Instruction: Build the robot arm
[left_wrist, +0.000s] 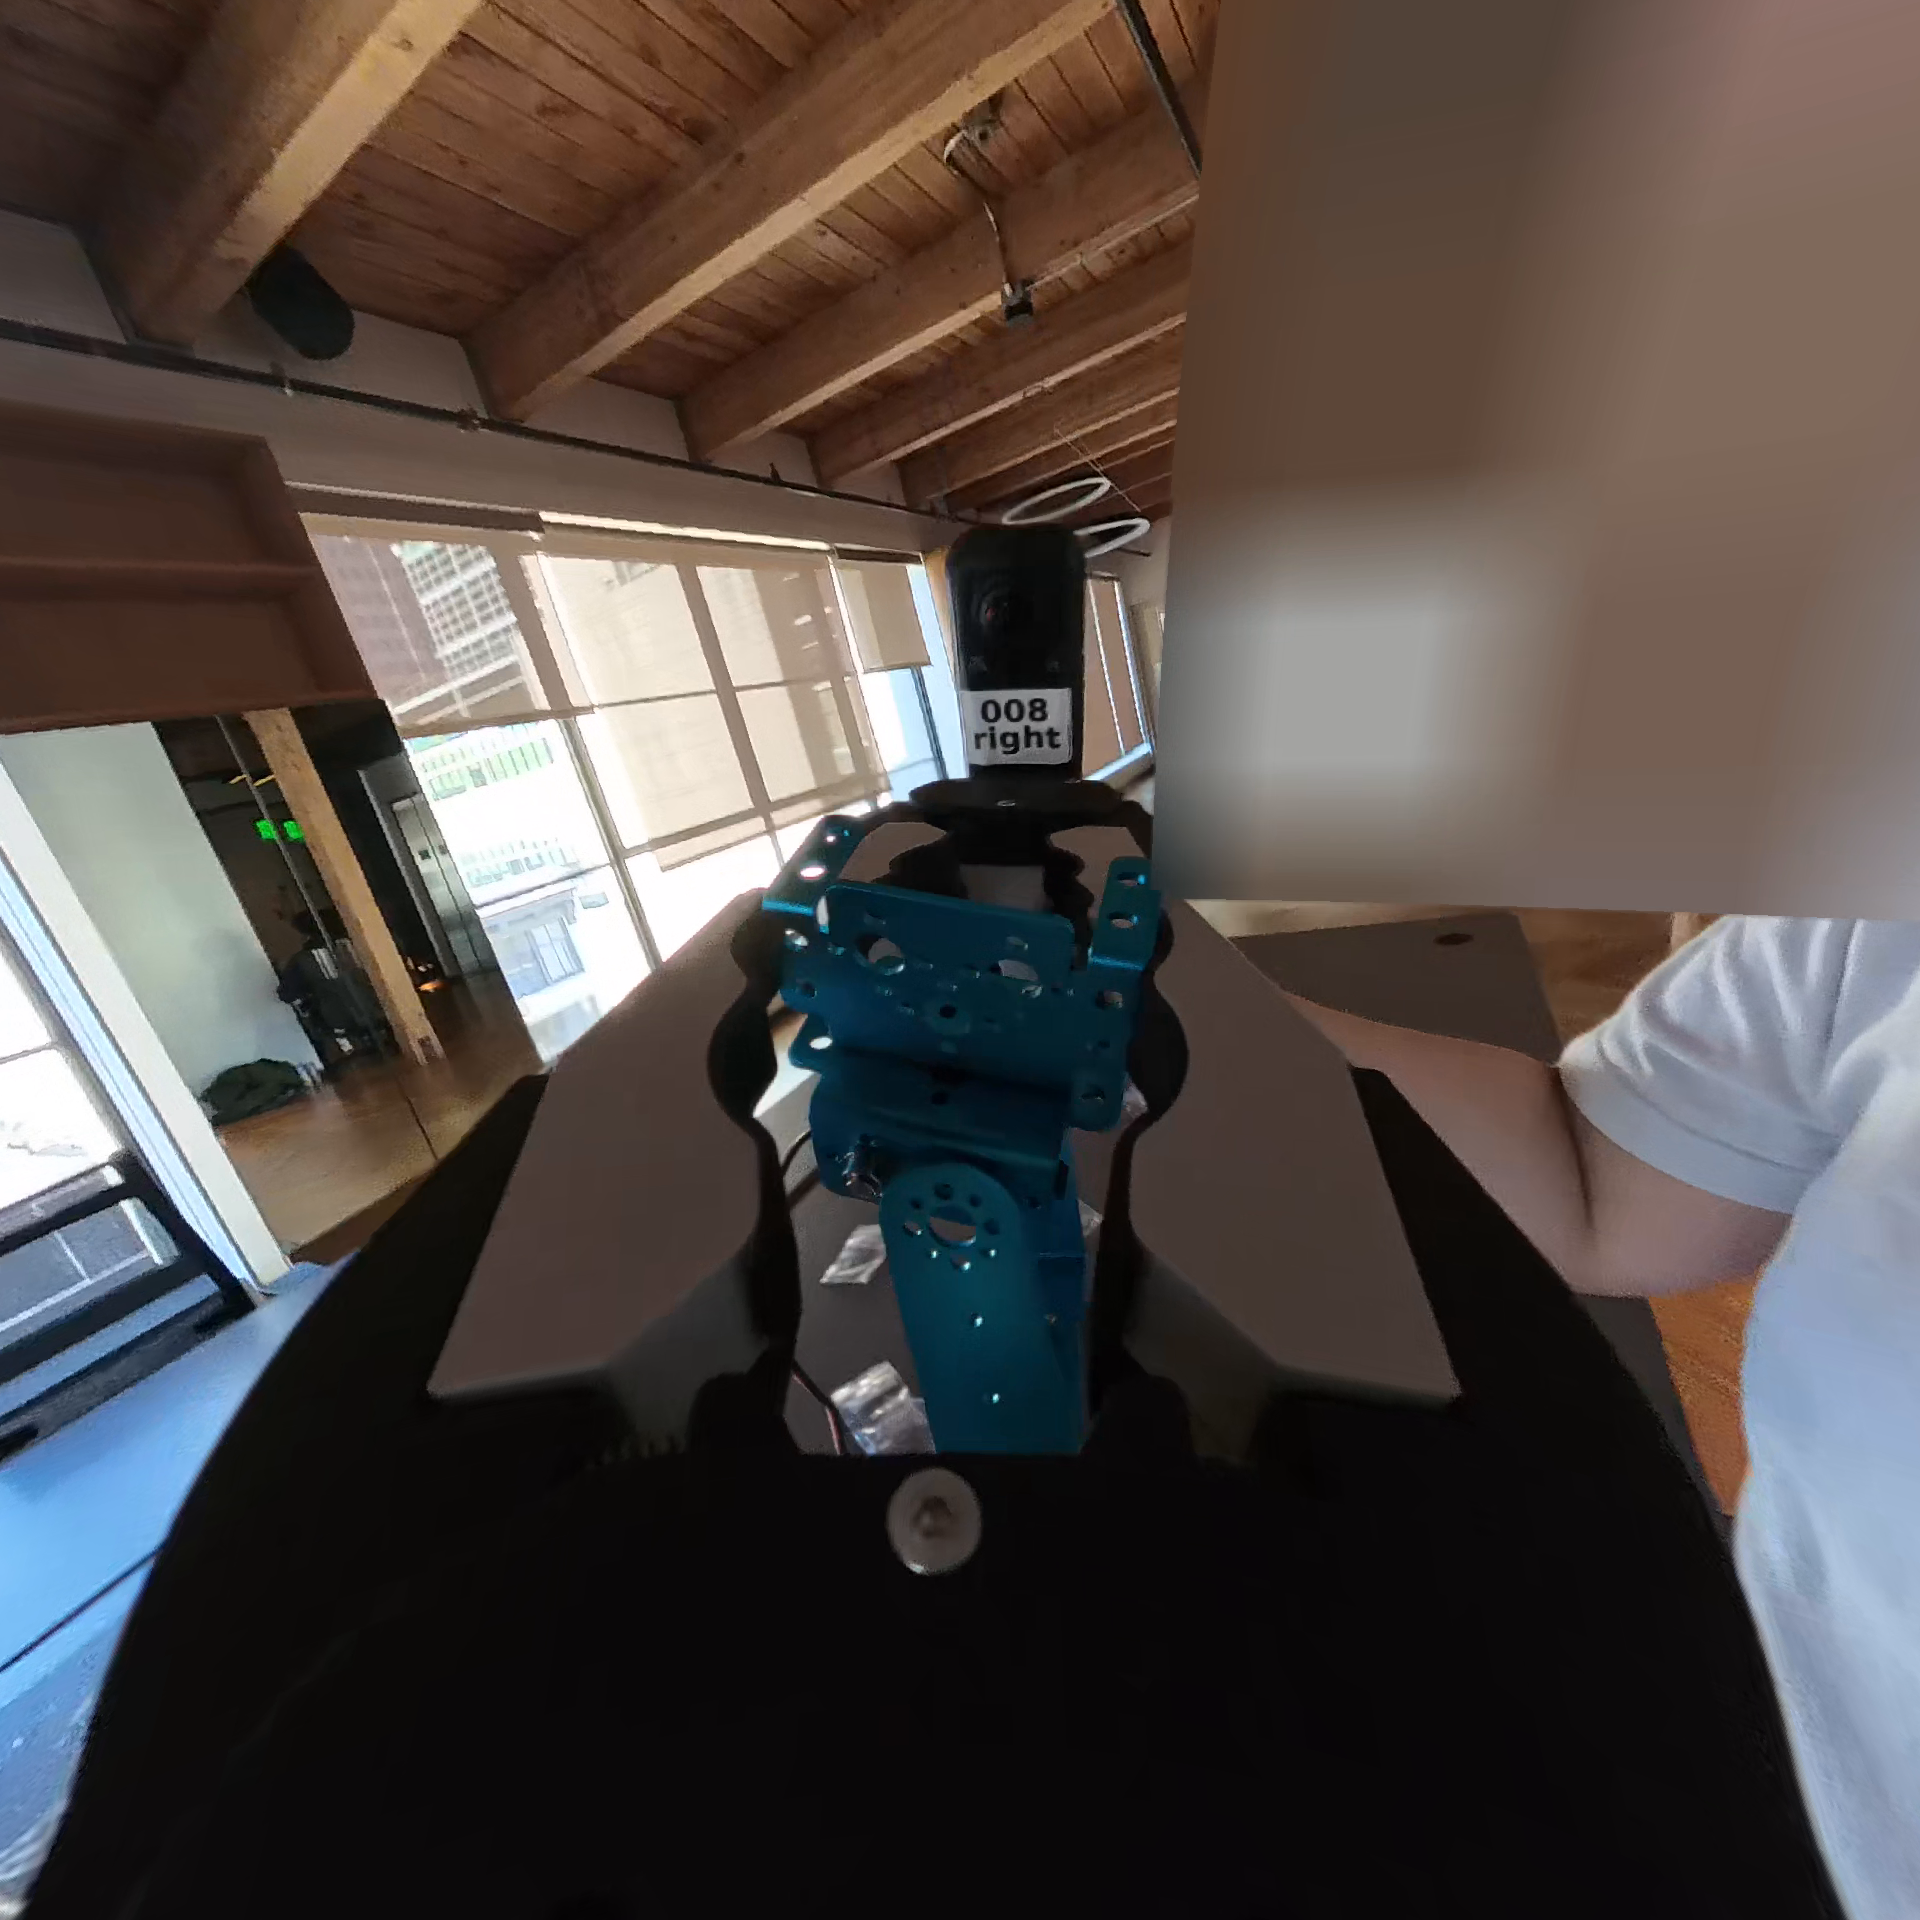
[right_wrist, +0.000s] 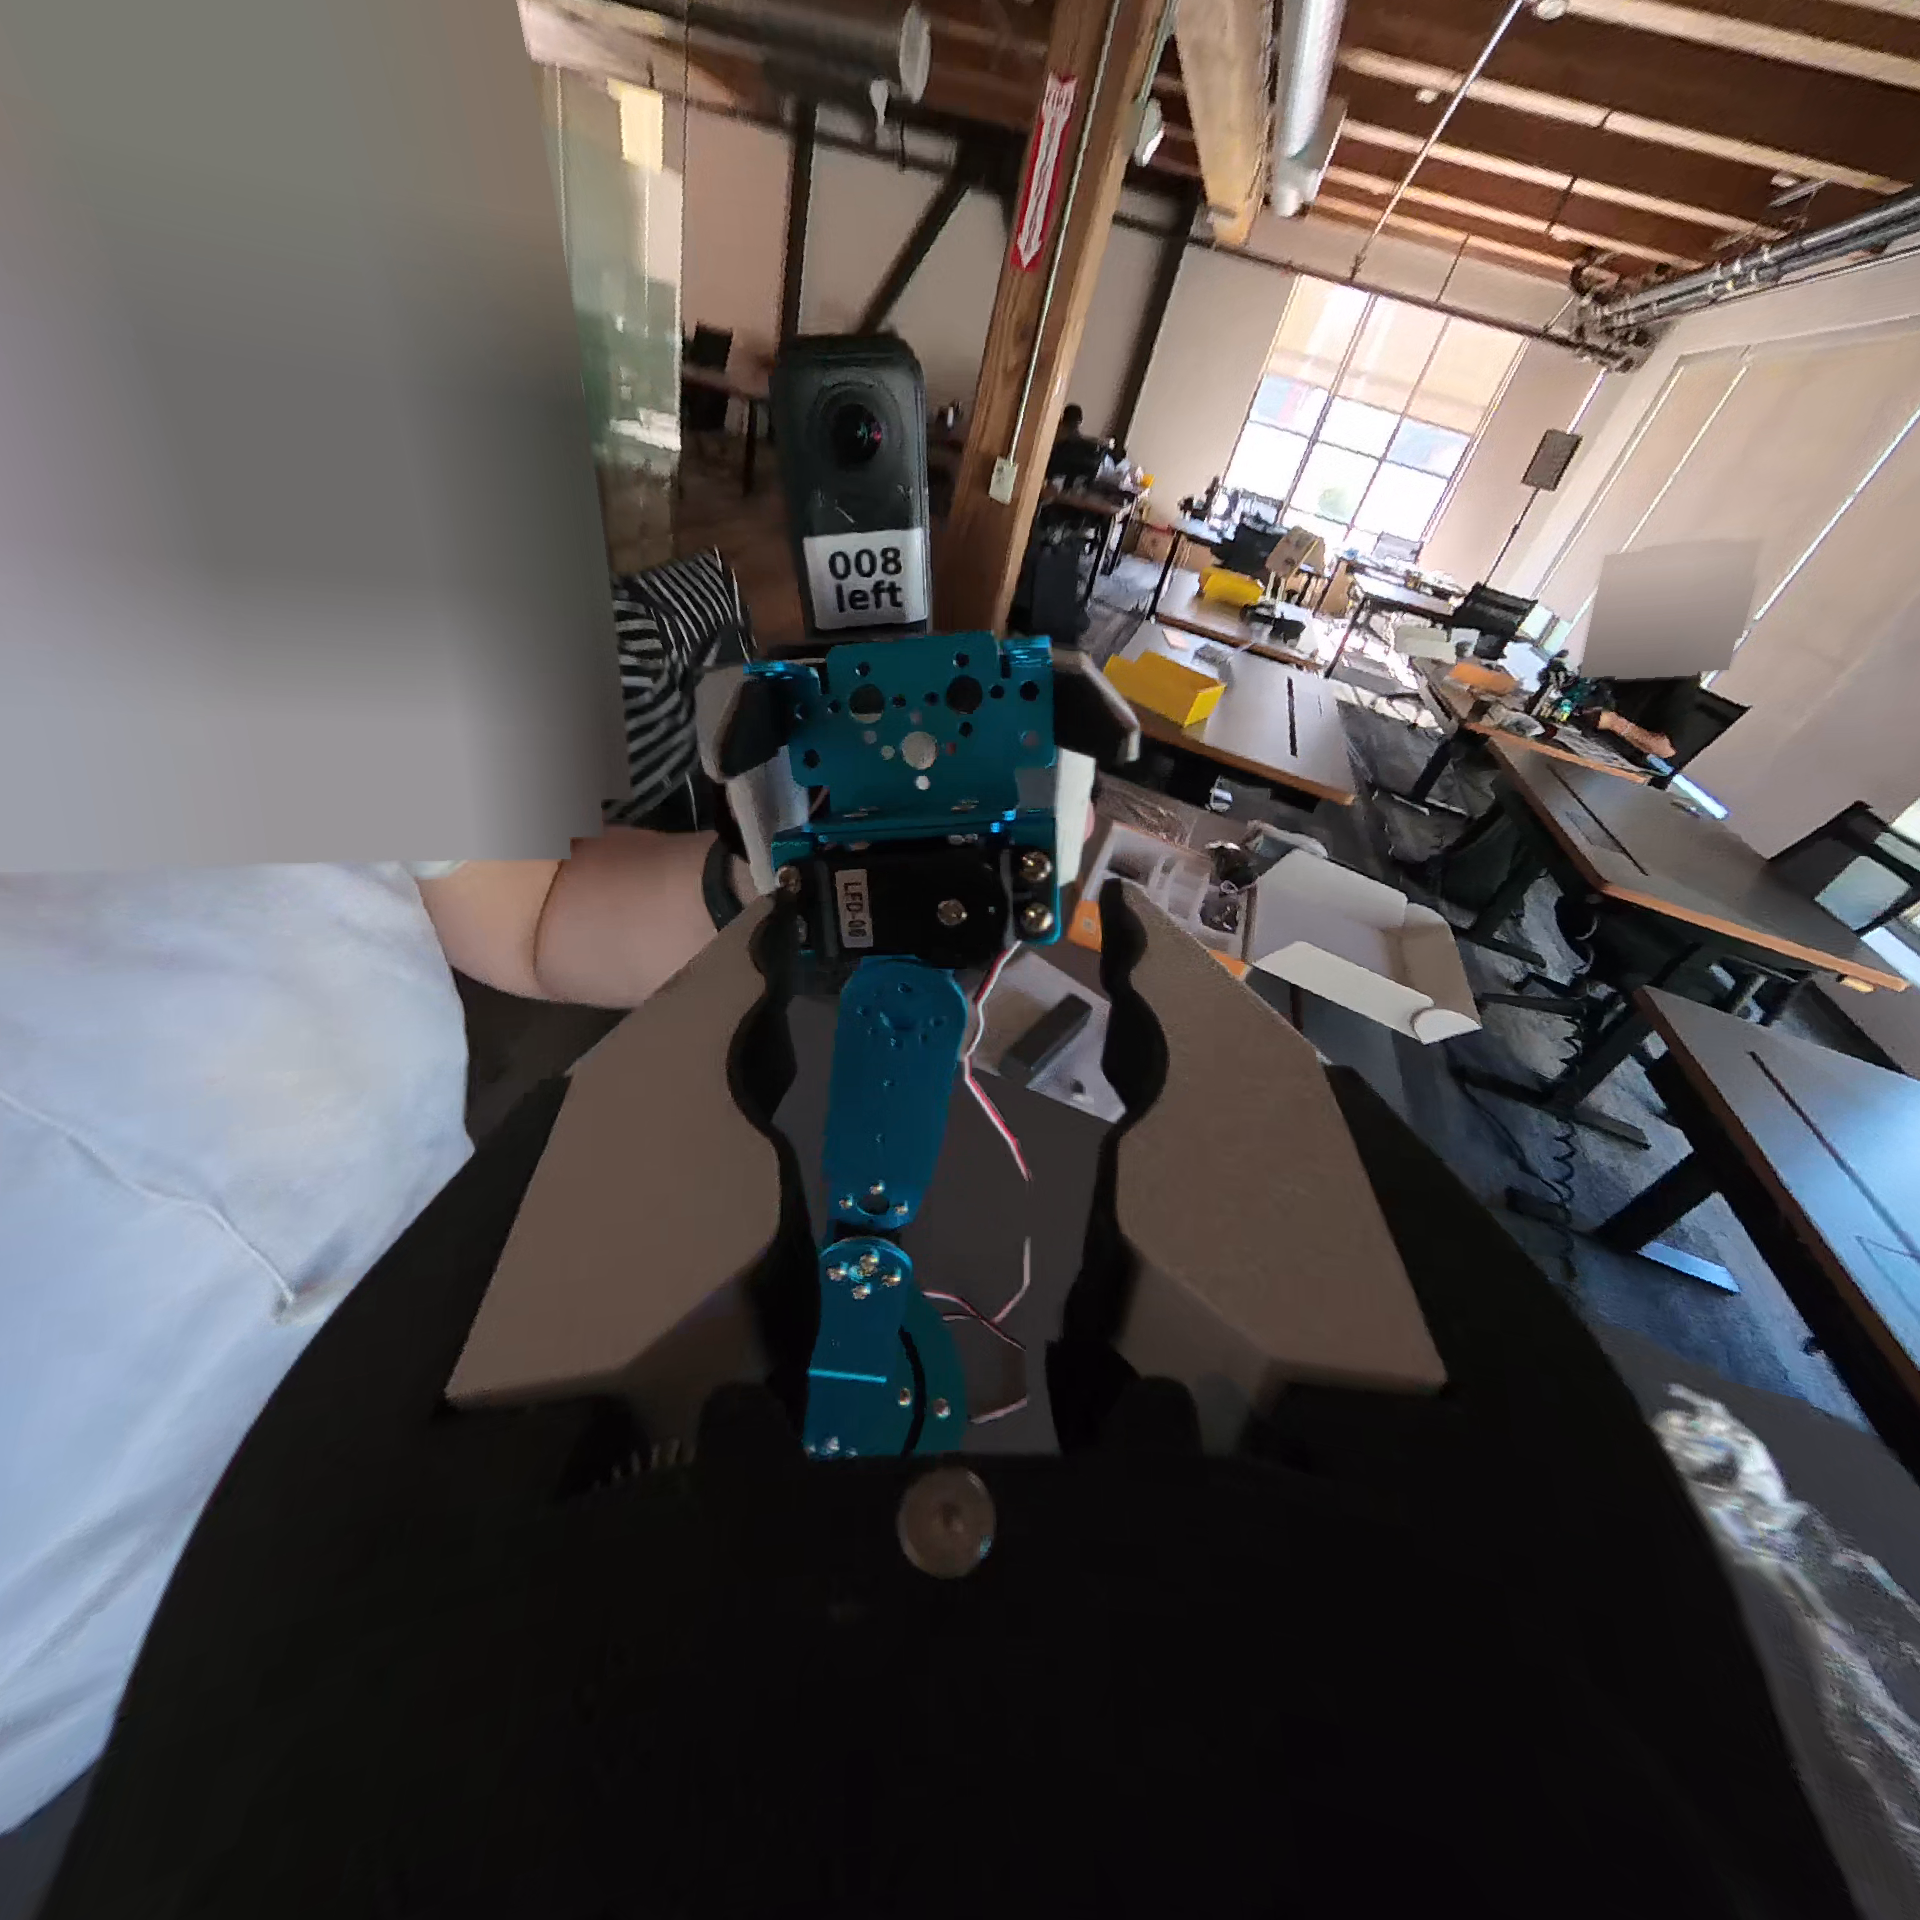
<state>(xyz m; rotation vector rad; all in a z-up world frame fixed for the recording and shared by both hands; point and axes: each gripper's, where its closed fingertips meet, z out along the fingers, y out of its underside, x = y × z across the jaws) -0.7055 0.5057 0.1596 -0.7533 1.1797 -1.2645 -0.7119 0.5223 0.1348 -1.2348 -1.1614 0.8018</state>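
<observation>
A blue metal arm assembly (left_wrist: 966, 997) of perforated brackets, with a black servo (right_wrist: 914, 914) and loose red and white wires, hangs in the air between the two grippers, which face each other. My left gripper (left_wrist: 966, 904) is shut on its upper bracket; from the right wrist view it (right_wrist: 920, 717) clamps that bracket from both sides. My right gripper (right_wrist: 940, 914) is closed around the servo section, and the blue links run back between its fingers toward the camera. Its camera (left_wrist: 1013, 644) shows behind the bracket in the left wrist view.
A person in a white T-shirt (right_wrist: 208, 1091) stands close at the side, forearm (left_wrist: 1455, 1122) reaching in. Below are a dark table (right_wrist: 1039, 1164) with an open white box (right_wrist: 1351, 935) and small plastic bags (left_wrist: 862, 1257). A wooden post (right_wrist: 1049, 343) and desks with yellow boxes (right_wrist: 1164, 675) stand behind. Less than 4 cm separates the two grippers' tips.
</observation>
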